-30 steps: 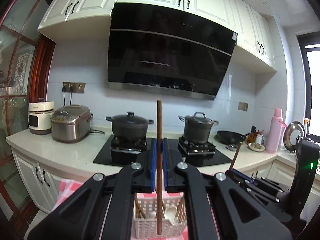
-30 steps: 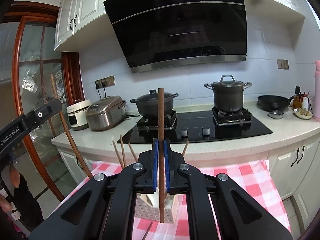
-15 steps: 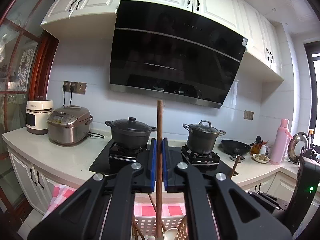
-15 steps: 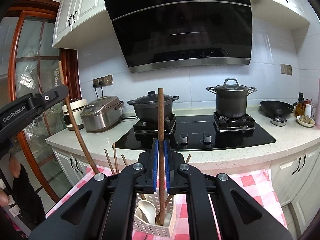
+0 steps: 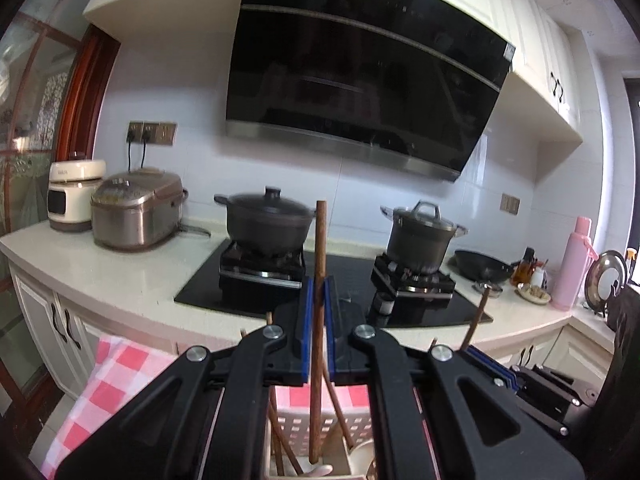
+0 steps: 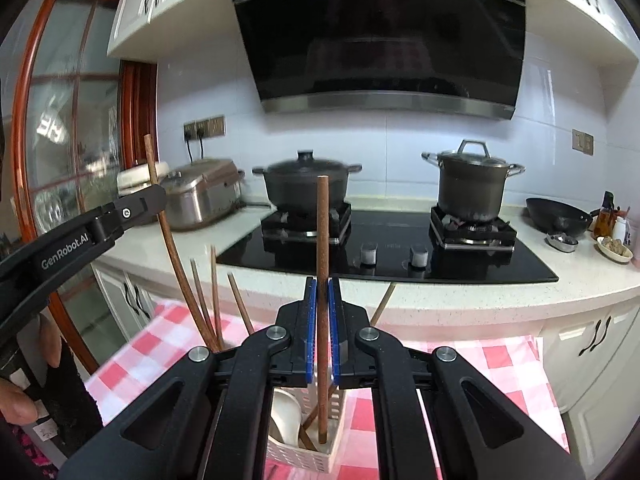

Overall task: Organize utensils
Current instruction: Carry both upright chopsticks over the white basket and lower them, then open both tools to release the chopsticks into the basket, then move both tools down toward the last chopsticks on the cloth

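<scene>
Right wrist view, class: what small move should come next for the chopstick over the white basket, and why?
Probably lower it a little further, then release: the right gripper is shut on the chopstick, whose lower tip is already inside the white basket.

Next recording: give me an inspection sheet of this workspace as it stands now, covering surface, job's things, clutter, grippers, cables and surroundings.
Surface: pink-and-white checked tablecloth, in front of a pale kitchen counter.
Job's things: white slotted utensil basket holding a white spoon and several wooden chopsticks.
Clutter: nothing seen on the cloth beyond the basket.
Grippers: left gripper shut on an upright chopstick; right gripper shut on another chopstick, its lower end inside the basket.
Cables: dark cords from the wall sockets down behind the rice cooker.
Surroundings: gas hob with two lidded pots, range hood, white cabinets.
</scene>
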Action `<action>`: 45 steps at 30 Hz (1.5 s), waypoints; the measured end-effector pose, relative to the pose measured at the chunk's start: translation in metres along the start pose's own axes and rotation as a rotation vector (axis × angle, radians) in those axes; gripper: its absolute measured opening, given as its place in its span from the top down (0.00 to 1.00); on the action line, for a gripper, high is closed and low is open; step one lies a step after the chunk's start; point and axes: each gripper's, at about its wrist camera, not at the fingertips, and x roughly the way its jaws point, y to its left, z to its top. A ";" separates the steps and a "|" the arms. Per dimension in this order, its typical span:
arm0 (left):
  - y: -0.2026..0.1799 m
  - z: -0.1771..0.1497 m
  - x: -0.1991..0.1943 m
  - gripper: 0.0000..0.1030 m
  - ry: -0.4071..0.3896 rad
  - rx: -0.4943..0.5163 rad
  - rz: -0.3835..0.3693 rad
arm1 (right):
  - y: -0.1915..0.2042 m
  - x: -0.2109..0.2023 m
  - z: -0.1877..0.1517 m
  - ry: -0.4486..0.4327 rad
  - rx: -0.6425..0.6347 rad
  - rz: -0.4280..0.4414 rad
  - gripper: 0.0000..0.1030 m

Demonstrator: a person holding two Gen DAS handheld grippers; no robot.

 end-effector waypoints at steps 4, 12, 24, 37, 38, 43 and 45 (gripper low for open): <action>0.007 -0.017 0.012 0.94 0.051 -0.019 -0.008 | 0.000 0.016 -0.010 0.049 0.002 0.000 0.94; 0.019 -0.036 0.017 0.73 0.094 -0.026 0.010 | -0.012 0.026 -0.020 0.081 0.048 0.004 0.89; 0.046 -0.043 -0.066 0.05 -0.004 0.020 0.147 | -0.019 -0.038 -0.055 0.051 0.102 0.062 0.58; 0.061 -0.137 -0.133 0.05 0.117 0.104 0.223 | 0.017 -0.048 -0.154 0.216 0.143 0.051 0.57; 0.061 -0.145 -0.136 0.05 0.126 0.109 0.228 | 0.020 -0.046 -0.160 0.234 0.148 0.053 0.57; 0.066 -0.181 -0.139 0.05 0.187 0.110 0.238 | 0.036 -0.027 -0.189 0.316 0.138 0.050 0.57; 0.069 -0.196 -0.136 0.05 0.221 0.122 0.242 | 0.041 -0.017 -0.195 0.349 0.127 0.049 0.57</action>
